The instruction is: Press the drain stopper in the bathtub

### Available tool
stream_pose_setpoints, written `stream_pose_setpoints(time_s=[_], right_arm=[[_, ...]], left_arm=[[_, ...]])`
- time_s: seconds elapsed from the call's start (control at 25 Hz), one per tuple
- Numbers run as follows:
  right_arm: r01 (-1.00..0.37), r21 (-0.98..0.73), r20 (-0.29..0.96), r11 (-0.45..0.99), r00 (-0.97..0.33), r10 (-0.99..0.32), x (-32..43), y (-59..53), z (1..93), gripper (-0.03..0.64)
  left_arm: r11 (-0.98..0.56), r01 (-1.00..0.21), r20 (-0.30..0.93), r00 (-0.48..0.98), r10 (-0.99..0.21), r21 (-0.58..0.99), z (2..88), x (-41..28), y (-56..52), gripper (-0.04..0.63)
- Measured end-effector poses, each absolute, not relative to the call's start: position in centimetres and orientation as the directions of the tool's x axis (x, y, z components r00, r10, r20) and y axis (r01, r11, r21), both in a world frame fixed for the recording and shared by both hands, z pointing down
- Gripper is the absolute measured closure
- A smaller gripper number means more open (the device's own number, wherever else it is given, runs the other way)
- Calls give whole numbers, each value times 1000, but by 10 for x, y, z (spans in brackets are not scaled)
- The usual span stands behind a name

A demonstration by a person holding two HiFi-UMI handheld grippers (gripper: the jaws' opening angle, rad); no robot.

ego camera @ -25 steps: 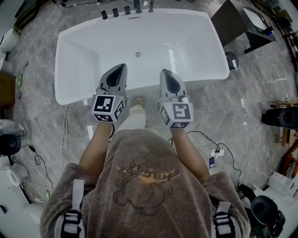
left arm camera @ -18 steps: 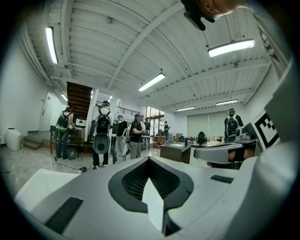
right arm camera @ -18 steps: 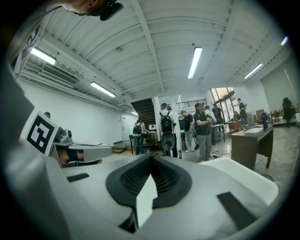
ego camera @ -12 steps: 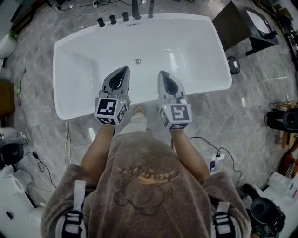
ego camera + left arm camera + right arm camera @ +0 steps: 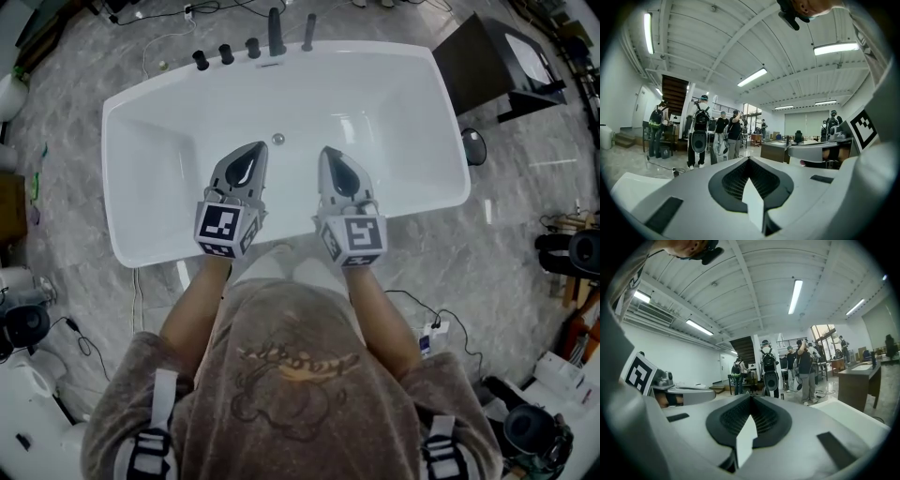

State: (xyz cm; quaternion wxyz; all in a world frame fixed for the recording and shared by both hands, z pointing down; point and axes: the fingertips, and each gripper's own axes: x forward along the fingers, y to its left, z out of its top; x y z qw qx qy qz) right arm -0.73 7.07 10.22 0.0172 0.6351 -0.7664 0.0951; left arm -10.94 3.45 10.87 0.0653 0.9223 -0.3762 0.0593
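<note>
1. The white bathtub (image 5: 141, 169) fills the upper half of the head view and stands on a grey marbled floor (image 5: 525, 187).
2. Inside the bathtub, the drain stopper (image 5: 277, 139) shows as a small round metal disc on the tub floor, close to the far wall and roughly on the tub's middle line.
3. A row of dark taps (image 5: 226, 53) and a spout (image 5: 275, 42) stand along the far rim, just above the stopper in the picture.
4. The left gripper (image 5: 256, 147) is held over the near half of the tub, its tip pointing toward the far wall. The tip is just left of the stopper and a little short of it.
5. The right gripper (image 5: 327, 151) lies alongside it with a gap between them, its tip to the right of the stopper and apart from it.
6. How high either tip hangs above the tub floor cannot be told from the head view.
7. The left gripper view shows that gripper's jaws brought together to a point, with nothing between them.
8. The right gripper view shows the same: jaws together and holding nothing.
9. Both gripper views look out across a large room, not down into the tub. They show standing people (image 5: 701, 131), a staircase (image 5: 674, 89) and long ceiling lights (image 5: 752, 77).
10. A dark cabinet (image 5: 478, 52) stands on the floor beyond the tub's far right corner.
</note>
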Motion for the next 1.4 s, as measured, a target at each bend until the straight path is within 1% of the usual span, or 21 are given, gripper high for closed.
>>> stream_pose_setpoints(time_s=[0.24, 0.48, 0.76, 1.0, 1.16, 1.4], right_arm=[[-970, -158, 136, 182, -204, -969, -1, 36, 115, 615], [-962, -181, 150, 206, -234, -961, 8, 2, 131, 615], [-953, -173, 164, 250, -278, -947, 27, -32, 153, 615], [-950, -181, 207, 254, -289, -935, 34, -56, 189, 615], [-944, -166, 150, 284, -308, -939, 34, -70, 207, 615], [-940, -175, 149, 293, -320, -936, 34, -82, 251, 615]], left_arm=[[-708, -703, 185, 707, -683, 70, 122, -100, 4, 594], [-689, -721, 198, 687, -699, 72, 131, -87, -26, 594], [-666, -742, 208, 666, -716, 82, 155, -68, -56, 594], [-669, -740, 217, 667, -713, 76, 188, -56, -78, 594], [-668, -741, 211, 666, -716, 69, 212, -49, -88, 594], [-656, -752, 214, 653, -726, 69, 255, -47, -102, 594]])
